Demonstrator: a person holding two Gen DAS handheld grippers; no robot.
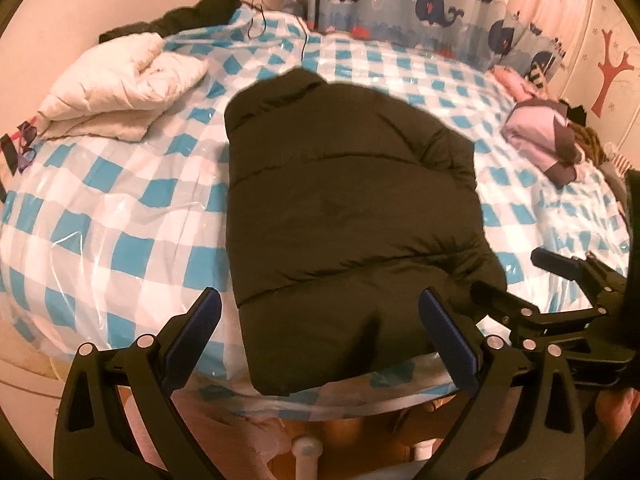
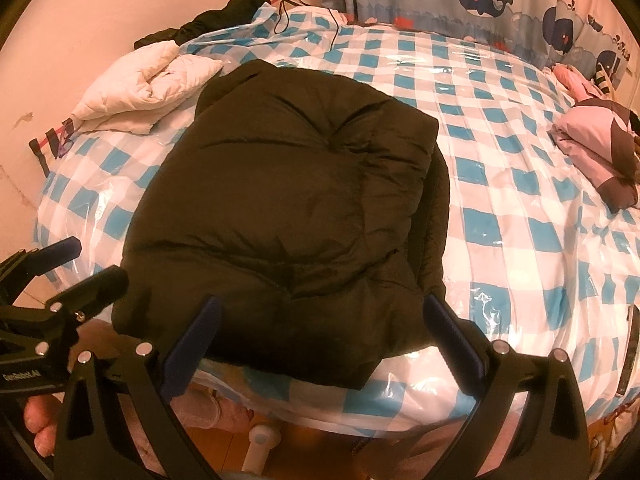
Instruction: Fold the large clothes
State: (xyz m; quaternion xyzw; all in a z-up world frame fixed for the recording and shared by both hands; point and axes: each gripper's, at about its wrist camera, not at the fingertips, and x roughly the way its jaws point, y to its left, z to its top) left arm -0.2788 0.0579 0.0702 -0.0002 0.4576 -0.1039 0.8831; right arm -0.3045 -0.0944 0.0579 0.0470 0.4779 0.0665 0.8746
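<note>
A dark puffer jacket (image 1: 340, 216) lies folded lengthwise on the blue-and-white checked bed cover (image 1: 132, 216), collar at the far end, hem near the front edge. My left gripper (image 1: 320, 320) hovers open over the hem, its blue pads spread wide with nothing between them. In the right wrist view the same jacket (image 2: 288, 208) fills the centre, and my right gripper (image 2: 320, 320) stands open just above its near hem. The right gripper (image 1: 516, 276) also shows at the right of the left wrist view, and the left gripper (image 2: 86, 262) at the left of the right wrist view.
A folded white quilted jacket (image 1: 120, 84) lies at the back left, with a black garment (image 1: 192, 16) behind it. A folded pink-and-brown garment (image 1: 544, 136) sits at the right edge. A whale-print curtain (image 1: 400, 4) hangs behind the bed. Cables (image 1: 260, 8) trail onto the far side.
</note>
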